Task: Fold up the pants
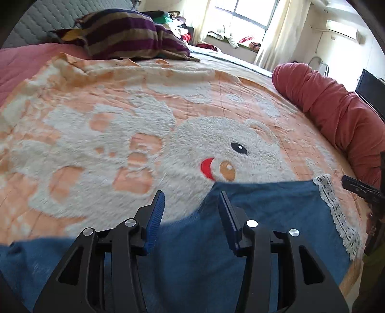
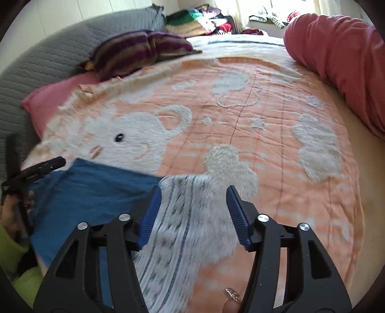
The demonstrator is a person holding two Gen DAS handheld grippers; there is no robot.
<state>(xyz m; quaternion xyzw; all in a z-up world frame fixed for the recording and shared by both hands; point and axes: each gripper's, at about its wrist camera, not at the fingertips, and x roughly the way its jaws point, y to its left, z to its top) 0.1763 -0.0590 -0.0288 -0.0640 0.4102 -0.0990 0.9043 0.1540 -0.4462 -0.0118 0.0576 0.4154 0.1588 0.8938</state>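
Blue pants point(image 1: 264, 204) with a white lace hem point(image 1: 336, 211) lie flat on an orange blanket point(image 1: 120, 101) bearing a white bear. My left gripper point(image 1: 191, 195) is open above the pants' far edge, with nothing pinched between its blue pads. In the right wrist view the pants point(image 2: 96, 192) stretch to the left, and the lace hem point(image 2: 182, 216) lies blurred under my right gripper point(image 2: 194, 189), which is open. Each gripper shows at the edge of the other view: the right gripper point(image 1: 361, 190) and the left gripper point(image 2: 36, 171).
A striped pillow point(image 1: 125, 33) and a grey padded headboard point(image 2: 48, 55) sit at the far side. A rolled red quilt point(image 1: 336, 108) lines the right edge of the bed. Piled clothes point(image 2: 192, 21) lie beyond. A green sleeve point(image 2: 14, 248) and a fingertip point(image 2: 232, 295) show.
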